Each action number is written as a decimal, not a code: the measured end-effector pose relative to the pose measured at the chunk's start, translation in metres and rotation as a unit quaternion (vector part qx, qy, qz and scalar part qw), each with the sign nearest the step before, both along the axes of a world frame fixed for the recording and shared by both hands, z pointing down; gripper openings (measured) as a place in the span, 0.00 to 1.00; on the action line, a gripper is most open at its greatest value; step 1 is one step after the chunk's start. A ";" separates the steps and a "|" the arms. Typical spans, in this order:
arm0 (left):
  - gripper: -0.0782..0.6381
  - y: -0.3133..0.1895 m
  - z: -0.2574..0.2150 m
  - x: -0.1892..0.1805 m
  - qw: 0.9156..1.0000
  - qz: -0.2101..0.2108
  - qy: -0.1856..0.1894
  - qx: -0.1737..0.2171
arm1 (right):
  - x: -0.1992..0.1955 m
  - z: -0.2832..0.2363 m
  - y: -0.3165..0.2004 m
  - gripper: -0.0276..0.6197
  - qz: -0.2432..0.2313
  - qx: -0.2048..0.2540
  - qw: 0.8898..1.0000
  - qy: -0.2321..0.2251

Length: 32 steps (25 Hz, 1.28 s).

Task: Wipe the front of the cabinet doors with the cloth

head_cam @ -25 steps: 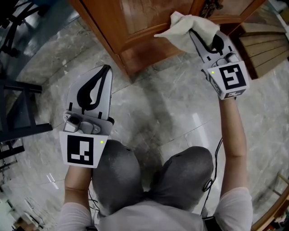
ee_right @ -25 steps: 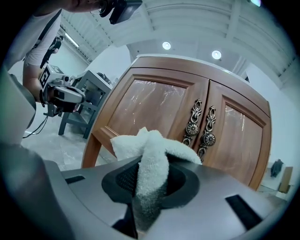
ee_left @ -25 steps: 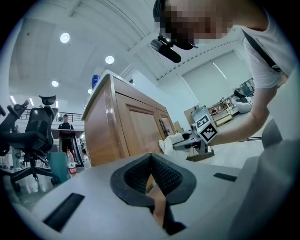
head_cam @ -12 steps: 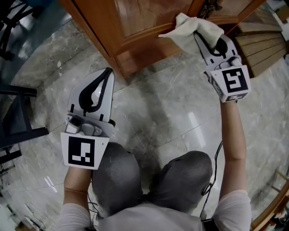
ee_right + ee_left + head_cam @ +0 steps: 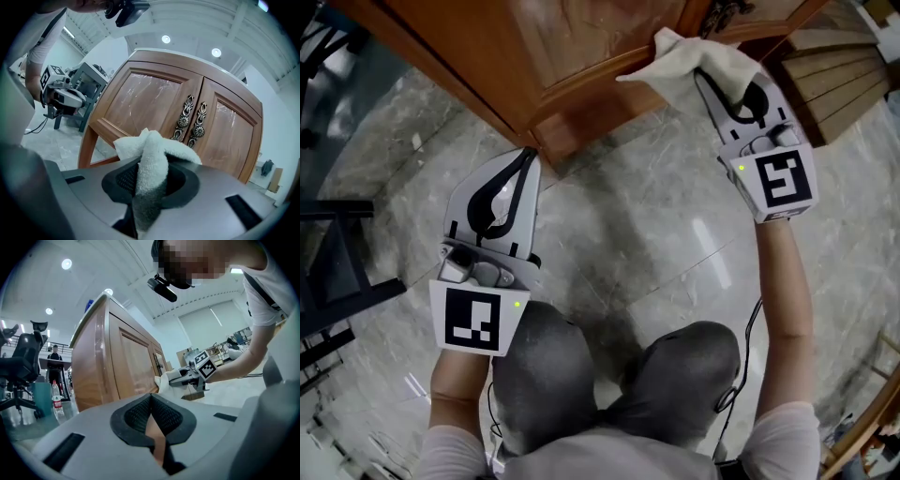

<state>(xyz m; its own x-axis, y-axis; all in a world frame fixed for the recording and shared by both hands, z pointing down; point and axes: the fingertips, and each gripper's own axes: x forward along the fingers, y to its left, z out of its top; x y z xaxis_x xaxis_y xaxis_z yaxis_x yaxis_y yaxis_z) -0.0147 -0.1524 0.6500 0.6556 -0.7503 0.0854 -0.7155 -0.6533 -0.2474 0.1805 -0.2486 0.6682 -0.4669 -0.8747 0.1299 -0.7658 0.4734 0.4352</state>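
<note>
Right tongs [image 5: 710,77] are clamped on the cloth [image 5: 692,62]. In the right gripper view the white terry is wedged deep between the pads, with a folded wad spilling out ahead of the tips [image 5: 150,180]. Beyond that wad stand the cabinet doors [image 5: 154,98], and the ornate paired handles [image 5: 191,118] sit just up and to the right of it. From the head view, the cloth's free corner seems to lie against the lower moulding of the door in front of these tongs, though I cannot confirm contact. Left tongs [image 5: 523,161] are pressed together on nothing and hang low over the marble floor [image 5: 619,244], well to the side of the right tongs, with the cabinet's corner ahead of them. I judge the cloth to be light, soft and floppy. It will drag and fold over on the wood rather than slide cleanly, and it may snag on the handle scrollwork. Best hold is where it is now, a bunched middle deep in the pads, leaving a fat pad of fabric forward so that plastic never meets the varnish. The wiping seems barely started.
</note>
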 end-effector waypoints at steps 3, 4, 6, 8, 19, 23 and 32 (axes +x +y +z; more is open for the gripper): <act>0.13 0.000 -0.004 0.017 1.000 0.017 -0.008 -0.001 | -0.003 -0.003 -0.002 0.20 -0.007 0.009 1.000 0.009; 0.13 0.002 -0.008 0.021 1.000 0.021 -0.013 0.001 | -0.004 -0.005 -0.001 0.20 -0.006 0.006 1.000 0.009; 0.13 0.005 -0.017 0.028 0.999 0.034 -0.024 -0.006 | -0.007 -0.013 0.003 0.20 -0.003 -0.003 1.000 0.004; 0.13 0.009 -0.032 0.033 0.998 0.050 -0.025 -0.012 | -0.011 -0.024 0.012 0.20 -0.001 -0.010 1.000 -0.003; 0.13 0.053 -0.193 0.064 0.994 0.104 -0.022 -0.017 | -0.015 -0.145 0.070 0.20 0.001 -0.071 0.997 0.016; 0.13 0.061 -0.268 0.055 0.995 0.091 -0.022 -0.025 | -0.016 -0.208 0.090 0.20 0.006 -0.083 0.996 0.010; 0.13 0.078 -0.426 -0.013 0.997 0.055 -0.030 -0.043 | -0.058 -0.340 0.146 0.20 0.006 -0.138 0.990 0.019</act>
